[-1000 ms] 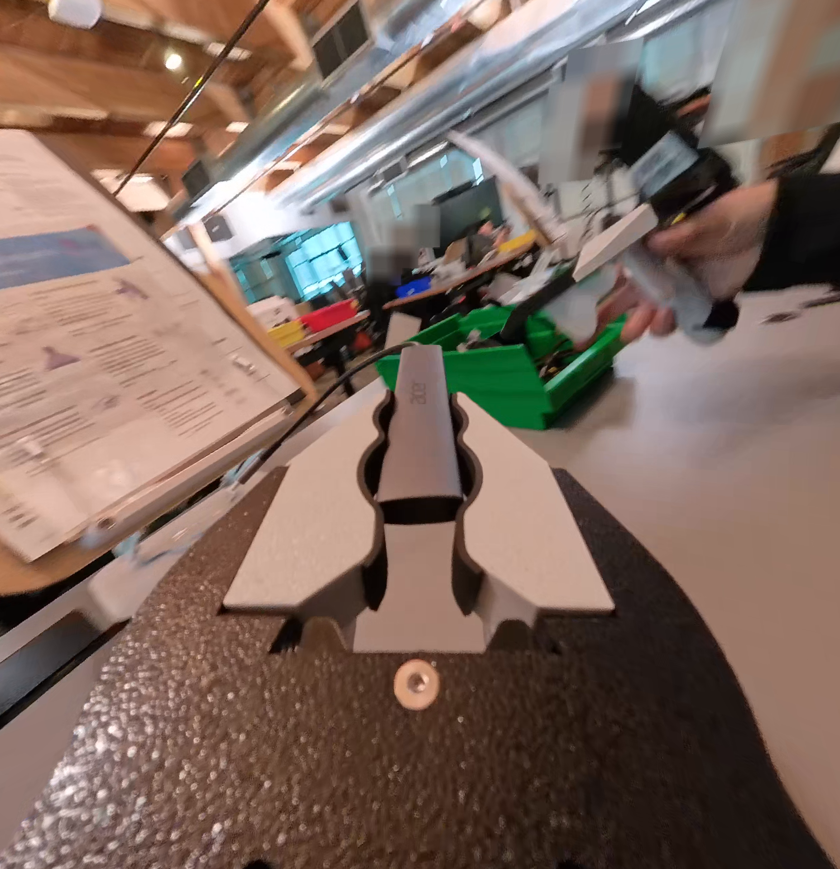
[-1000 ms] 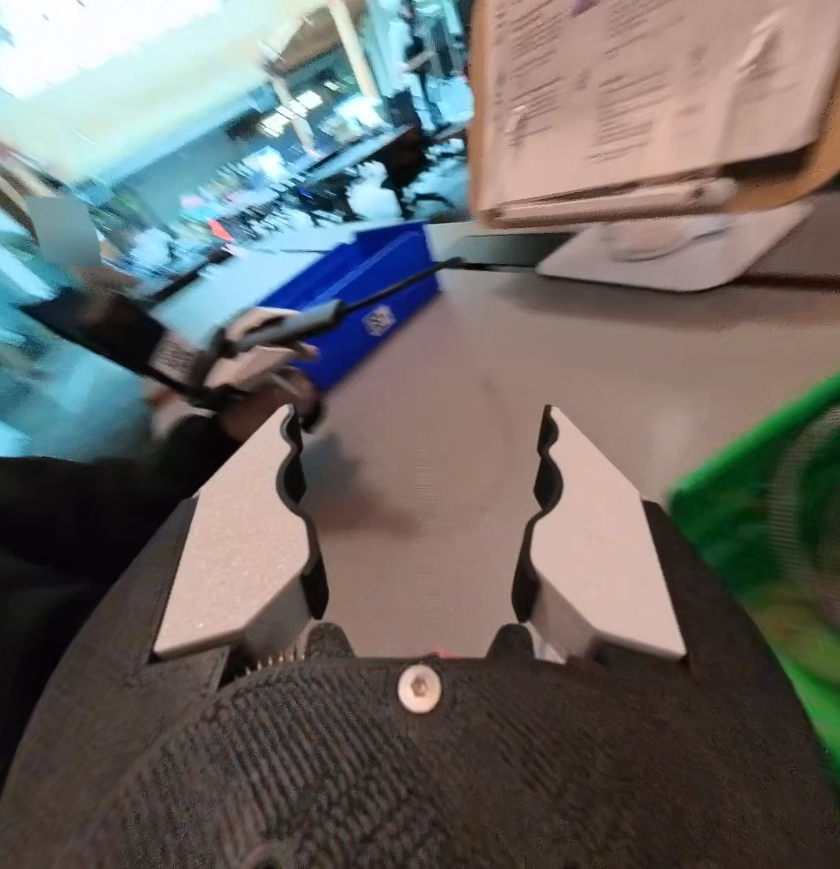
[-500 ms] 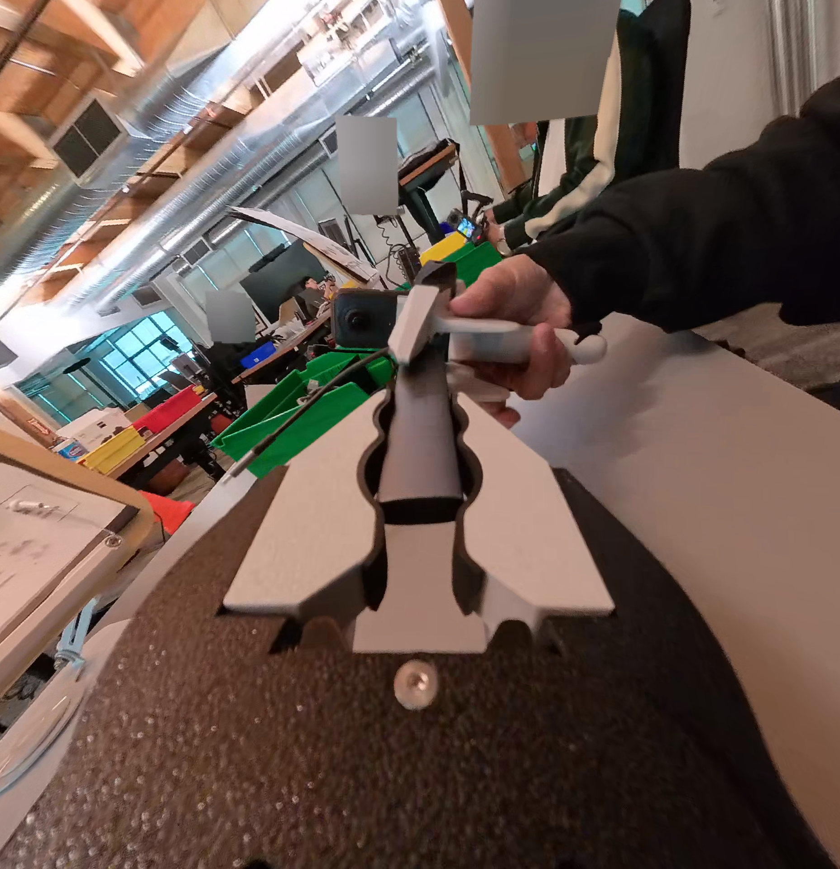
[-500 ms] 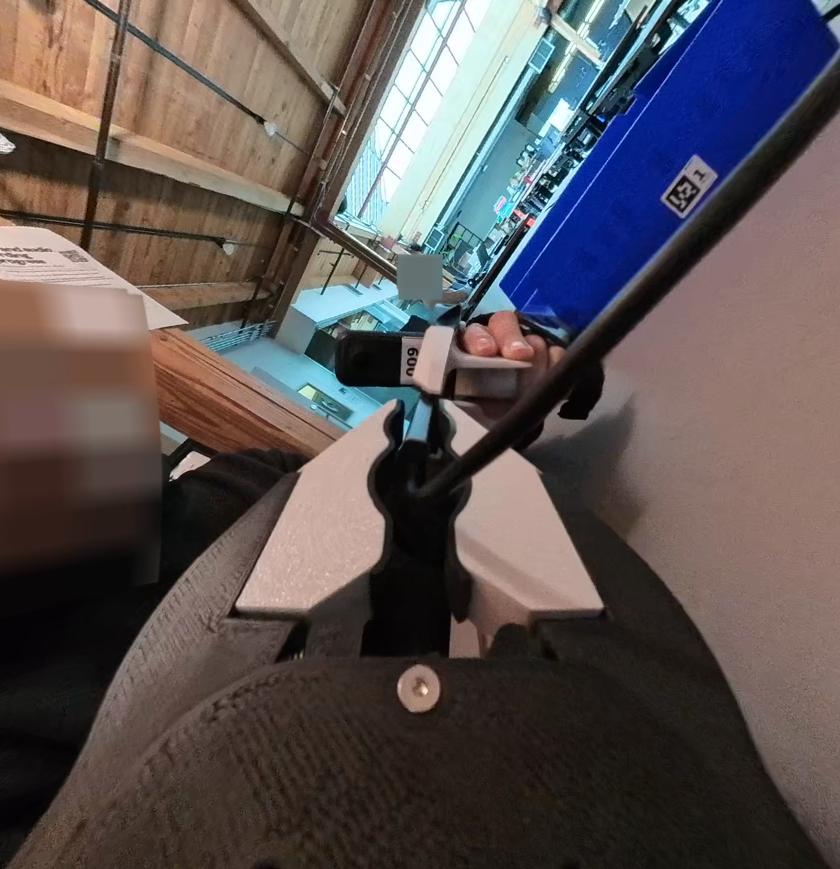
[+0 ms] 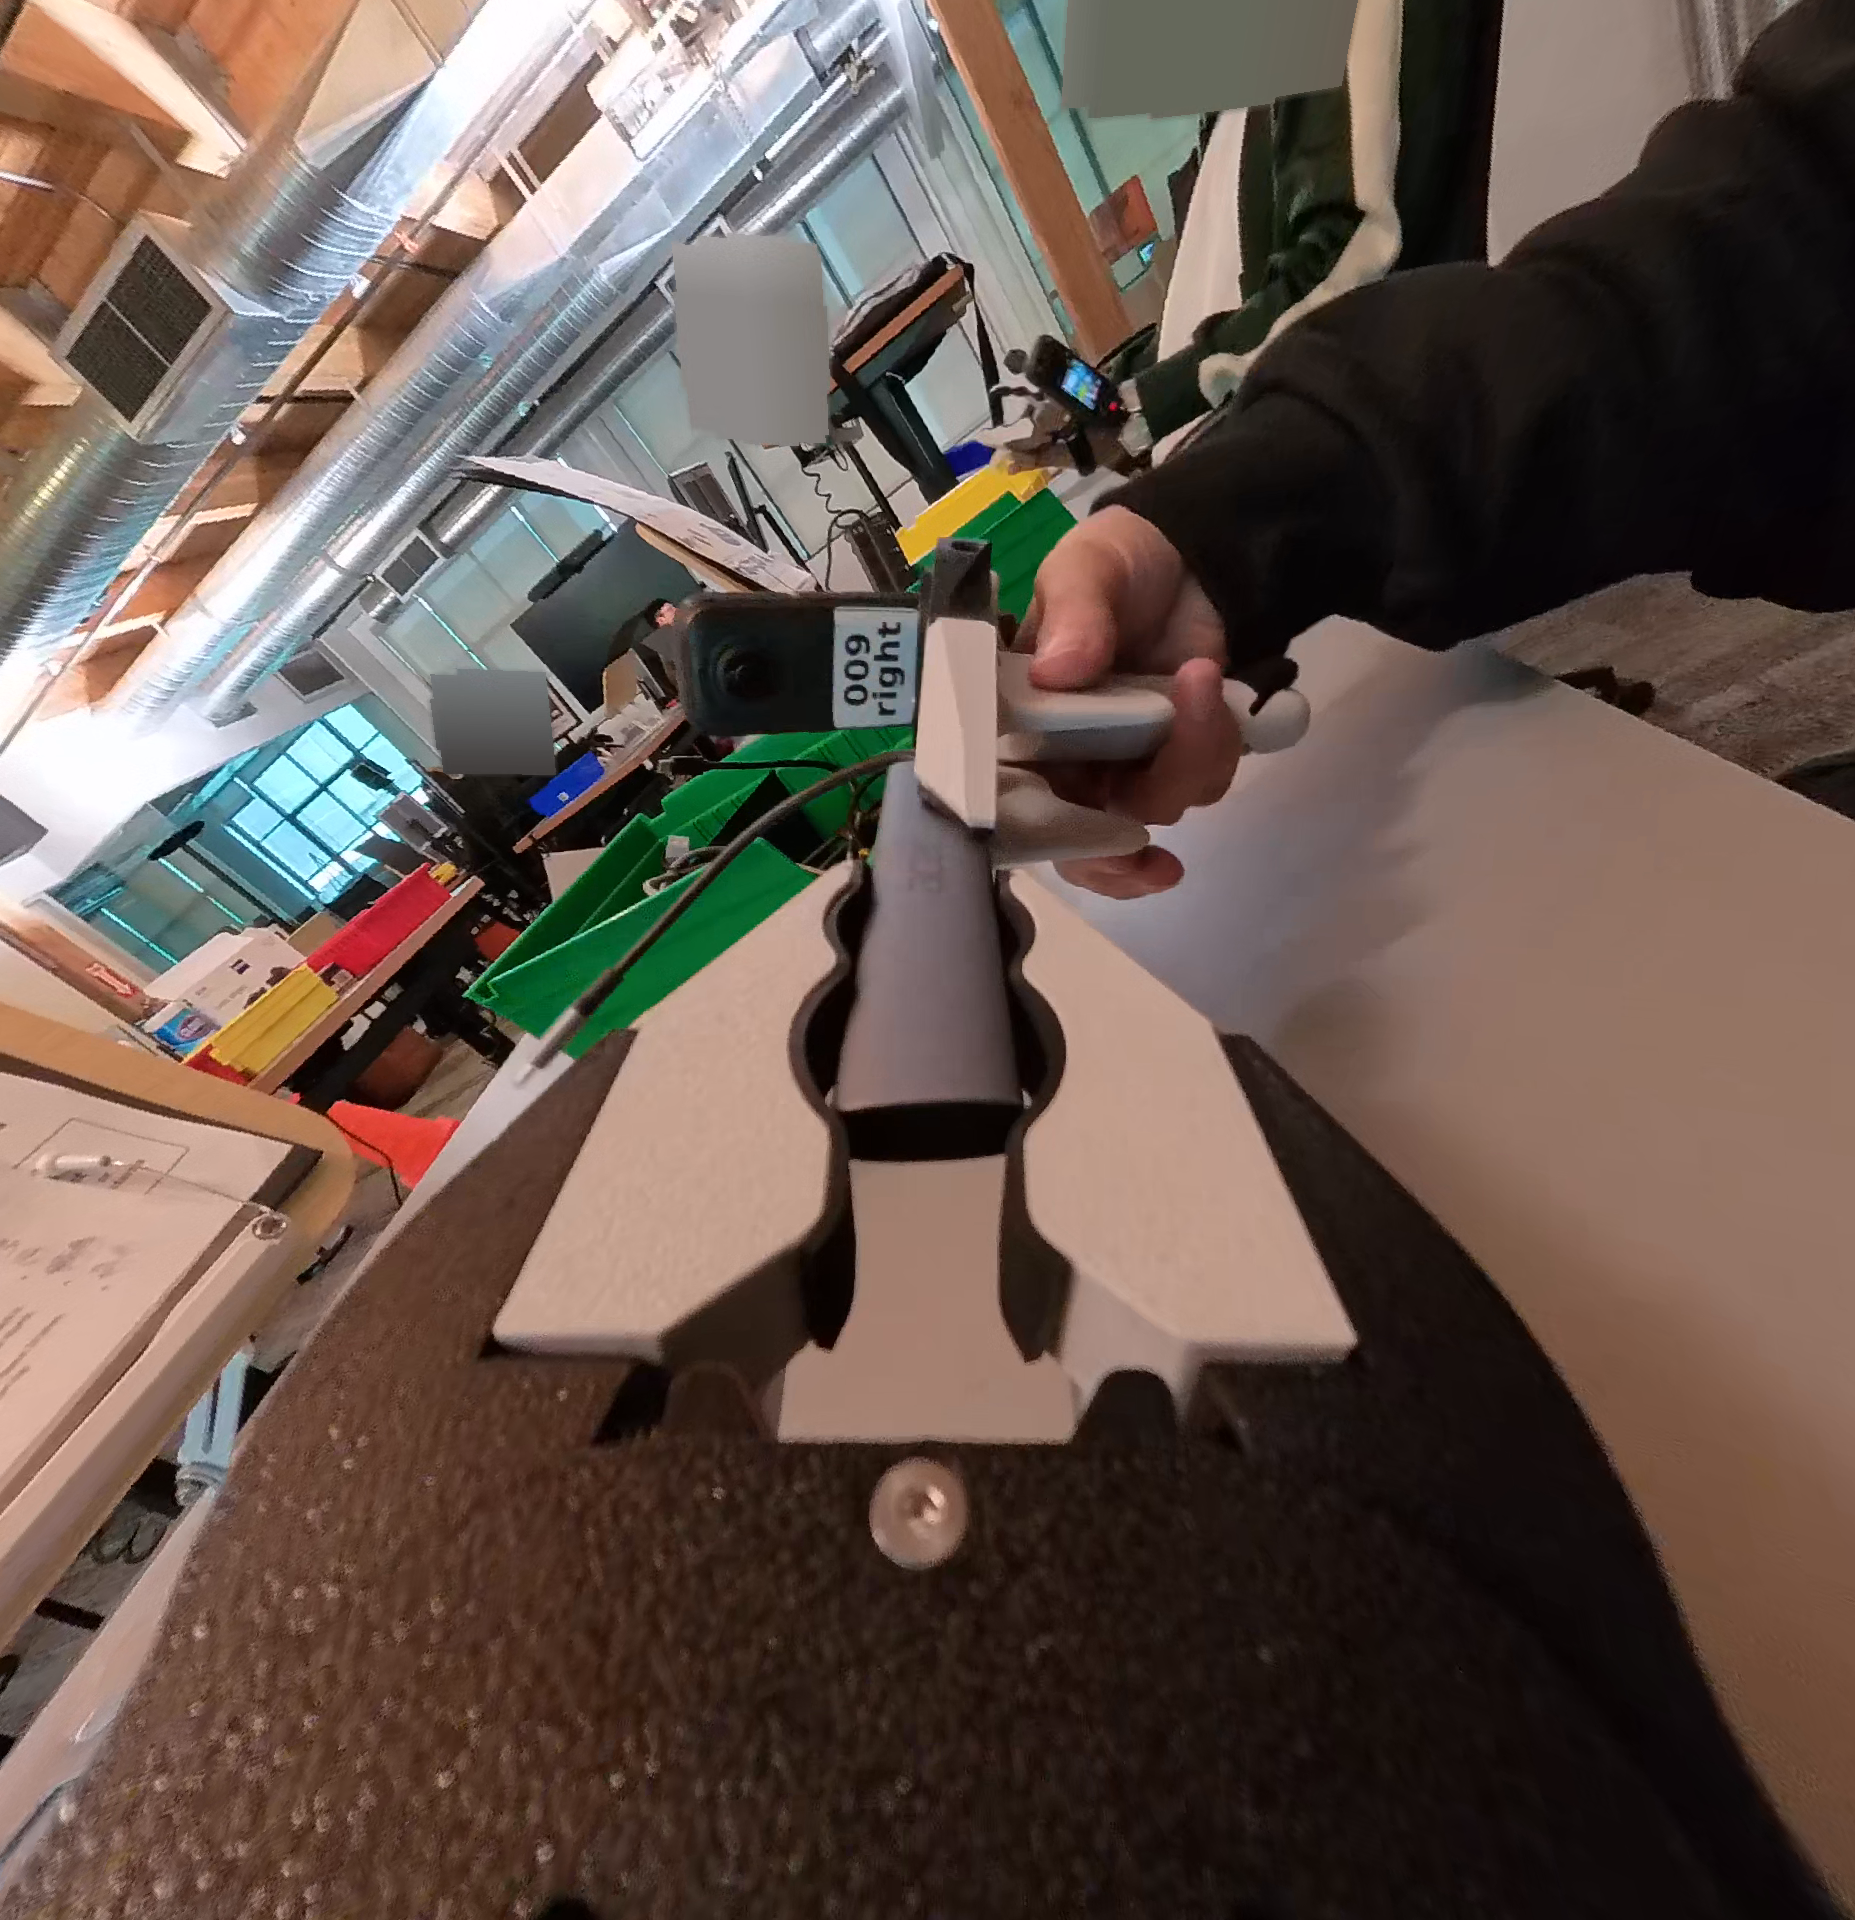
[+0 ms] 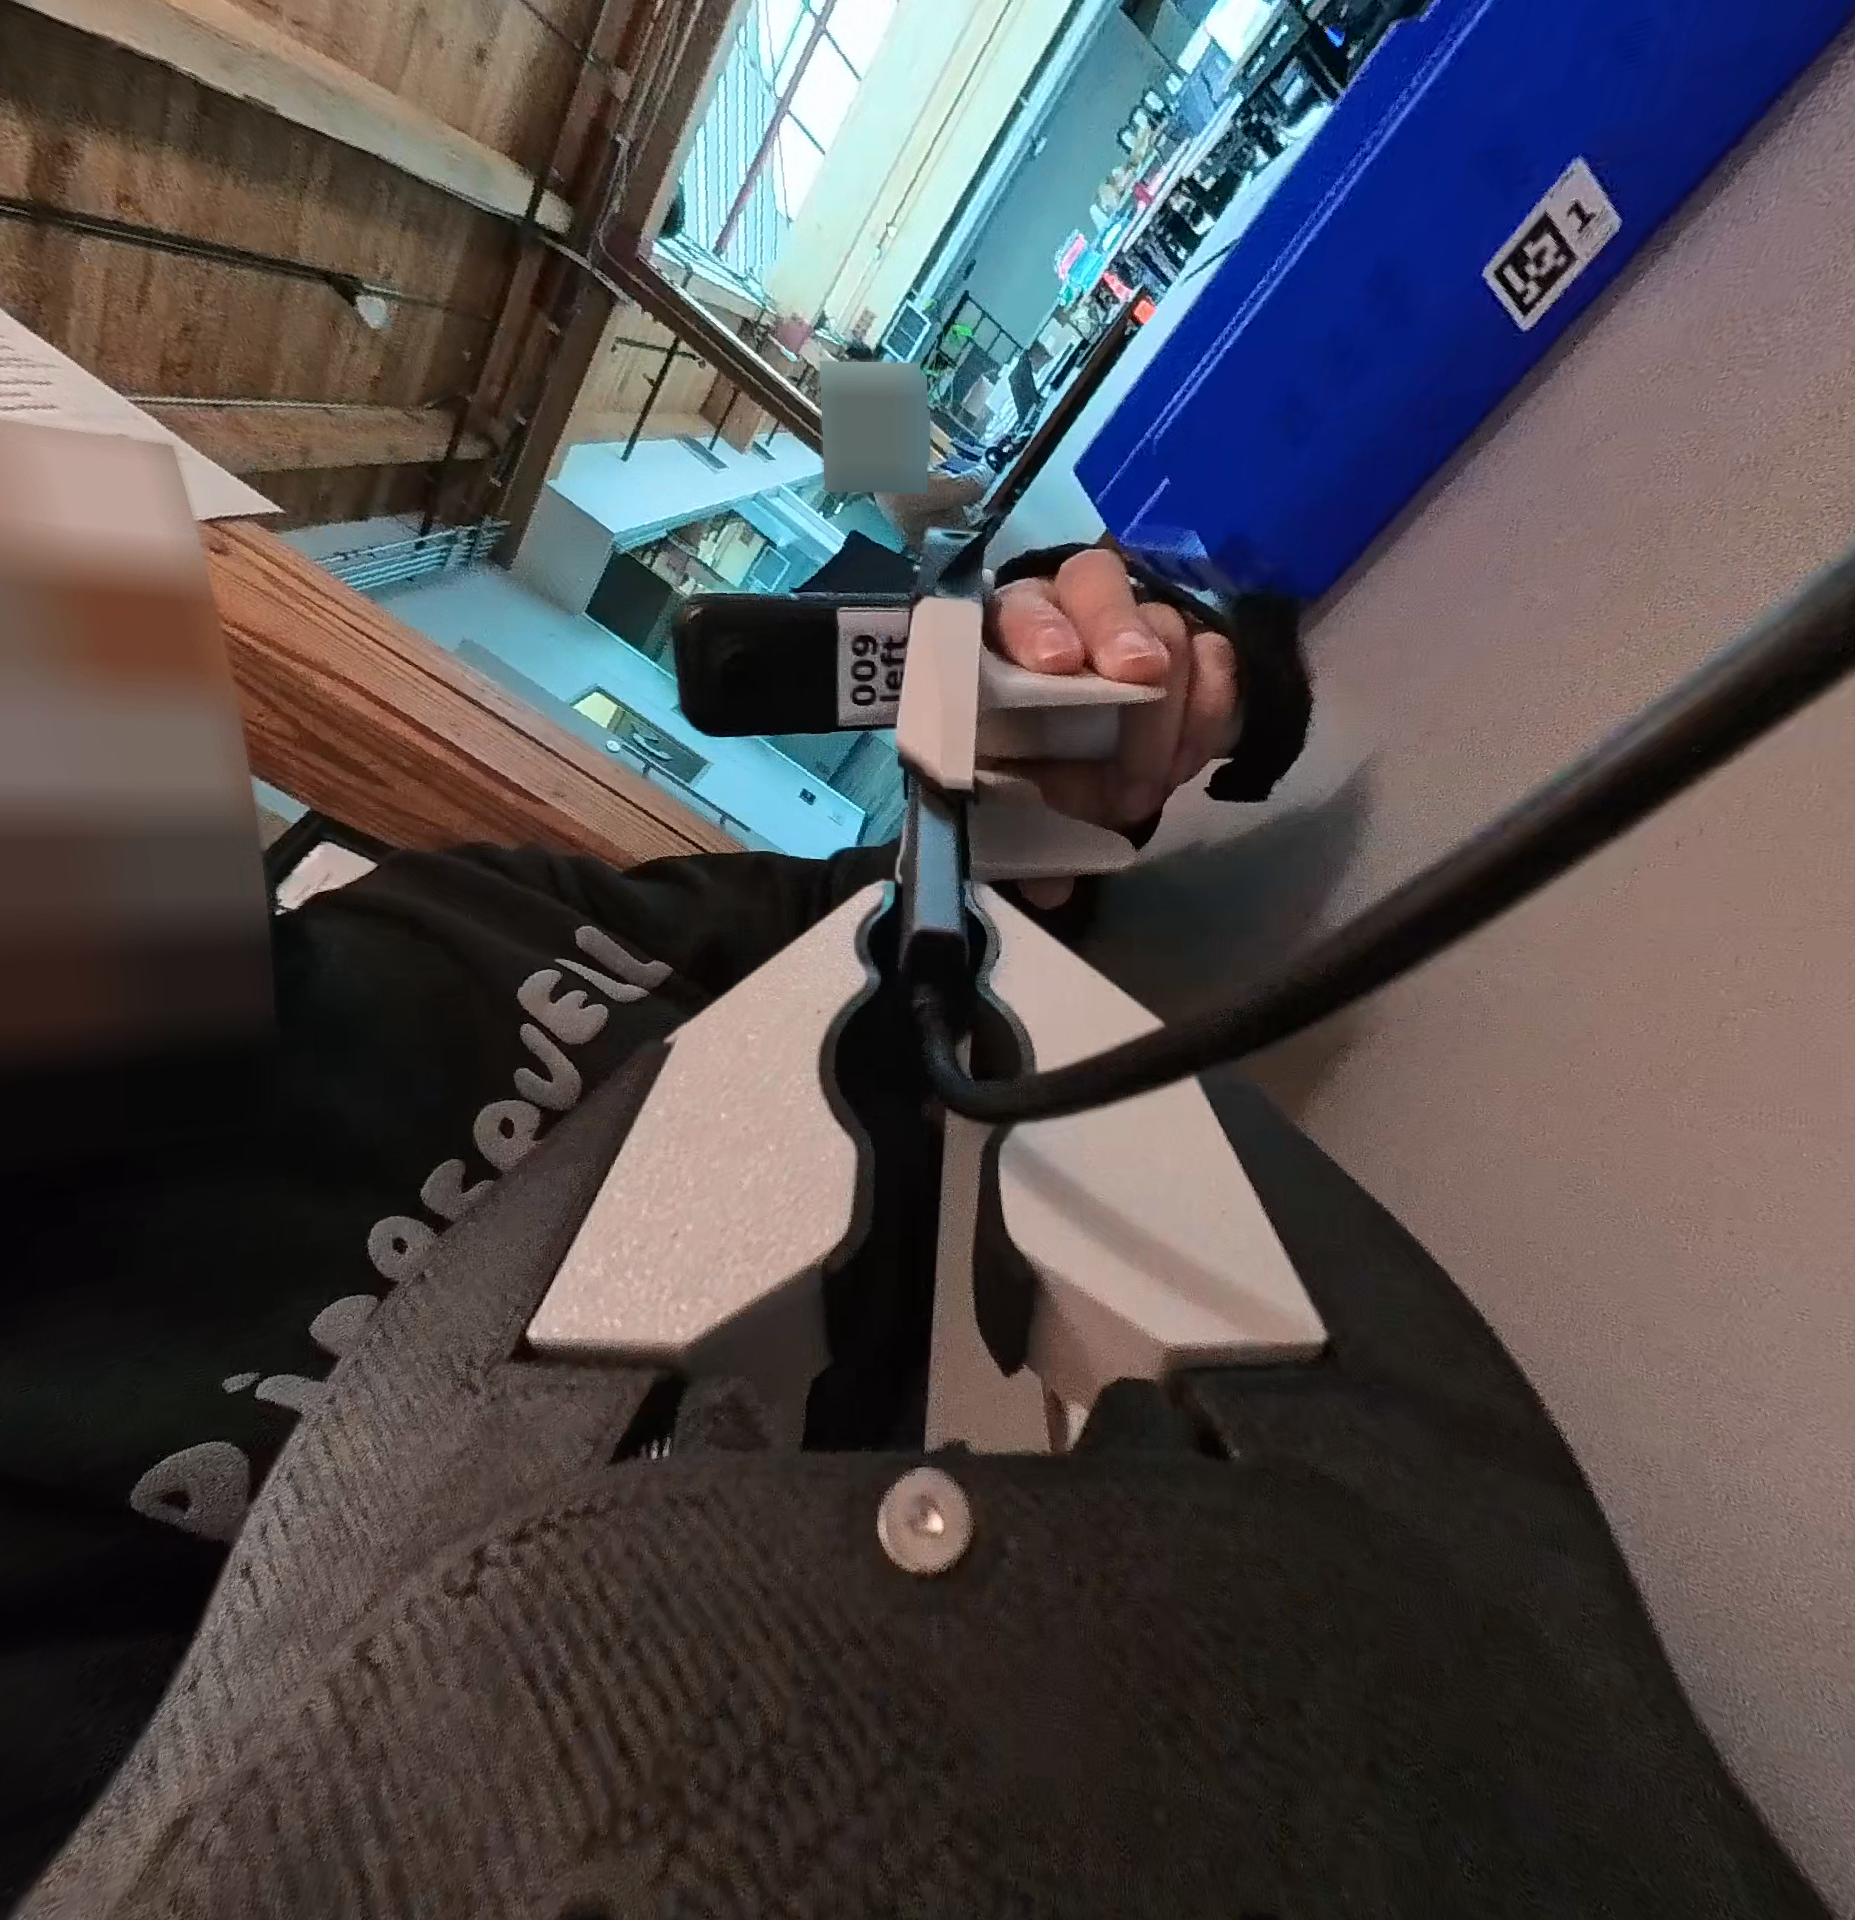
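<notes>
A flat grey adapter [image 5: 923, 987] with a black cable [image 5: 715, 862] is held in the air between both grippers, which face each other. My left gripper [image 5: 923, 904] is shut on one end of it. My right gripper [image 6: 928, 914] is shut on the other end of the adapter [image 6: 933, 873], where the cable [image 6: 1422, 914] comes out and curves away to the right. The right gripper [image 5: 954, 727] shows in the left wrist view, held by a hand [image 5: 1120, 686]. The left gripper [image 6: 938, 686] shows in the right wrist view.
A grey table [image 5: 1474, 935] lies under the grippers. A green bin [image 5: 632, 935] stands behind the right gripper. A blue bin [image 6: 1422, 312] stands on the table [image 6: 1629, 1039] beyond the left gripper. A board with papers [image 5: 92, 1247] is at the left. My two grippers' fingertips are within a few centimetres of each other.
One second ago my right gripper was open and apart from the adapter. It has since come up to the adapter's cable end and shut on it. Both views have swung round.
</notes>
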Demonstrator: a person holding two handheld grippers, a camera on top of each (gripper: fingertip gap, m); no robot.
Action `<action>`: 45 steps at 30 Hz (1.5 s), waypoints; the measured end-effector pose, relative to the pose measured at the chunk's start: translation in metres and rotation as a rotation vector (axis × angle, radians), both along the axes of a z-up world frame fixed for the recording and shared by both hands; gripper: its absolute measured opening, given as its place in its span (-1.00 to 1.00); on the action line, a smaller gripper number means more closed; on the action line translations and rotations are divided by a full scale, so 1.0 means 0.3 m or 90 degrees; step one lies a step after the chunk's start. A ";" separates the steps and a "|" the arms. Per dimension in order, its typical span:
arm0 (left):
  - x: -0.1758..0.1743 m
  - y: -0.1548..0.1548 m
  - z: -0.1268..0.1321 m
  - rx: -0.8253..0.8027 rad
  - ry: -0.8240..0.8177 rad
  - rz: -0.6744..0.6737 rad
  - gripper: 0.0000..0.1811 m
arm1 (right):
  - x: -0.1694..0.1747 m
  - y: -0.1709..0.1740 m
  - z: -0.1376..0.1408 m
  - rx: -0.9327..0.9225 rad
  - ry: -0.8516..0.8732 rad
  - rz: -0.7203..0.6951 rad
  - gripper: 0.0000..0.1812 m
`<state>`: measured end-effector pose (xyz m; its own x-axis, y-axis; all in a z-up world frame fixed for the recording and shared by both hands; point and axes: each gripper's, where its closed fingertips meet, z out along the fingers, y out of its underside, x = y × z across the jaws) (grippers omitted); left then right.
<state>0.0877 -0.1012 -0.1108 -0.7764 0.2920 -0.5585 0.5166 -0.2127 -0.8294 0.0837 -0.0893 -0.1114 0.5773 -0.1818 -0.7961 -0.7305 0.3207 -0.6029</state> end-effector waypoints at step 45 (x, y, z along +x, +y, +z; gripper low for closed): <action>0.291 -0.061 -0.116 0.061 -0.027 0.360 -0.36 | 0.268 -1.548 0.026 -1.110 0.228 -0.458 -0.39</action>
<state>0.1750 -0.1194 -0.1455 -0.8044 -0.1115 -0.5836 0.5609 0.1814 -0.8078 0.1640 -0.5536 -0.1037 -0.0838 -0.8859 0.4563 -0.8999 -0.1294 -0.4165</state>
